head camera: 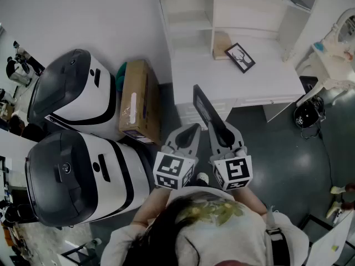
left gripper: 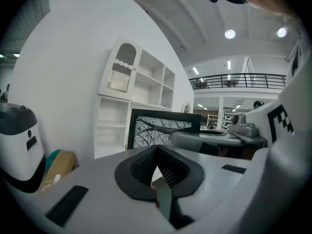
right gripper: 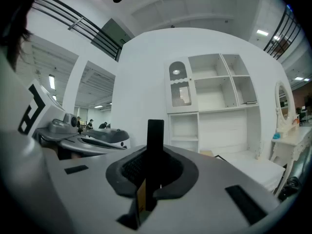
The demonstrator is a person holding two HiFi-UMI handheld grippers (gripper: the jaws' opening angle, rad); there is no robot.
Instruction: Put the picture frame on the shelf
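Observation:
My right gripper (head camera: 221,128) is shut on a black picture frame (head camera: 206,110), held upright and edge-on in front of the white desk (head camera: 266,85). In the right gripper view the frame (right gripper: 155,140) rises as a dark bar from between the jaws (right gripper: 155,165). The left gripper view shows its face, a black-and-white branch print (left gripper: 163,129). My left gripper (head camera: 192,130) hangs just left of it, shut with nothing held (left gripper: 157,167). The white shelf unit (head camera: 191,18) stands behind the desk, its compartments (right gripper: 214,96) bare.
A second frame with a deer print (head camera: 240,57) lies on the desk beside a tan board (head camera: 222,44). Two big white-and-black machines (head camera: 72,93) (head camera: 77,176) and a cardboard box (head camera: 138,101) stand left. A black helmet-like object (head camera: 307,115) and a white mirror table (head camera: 338,43) are right.

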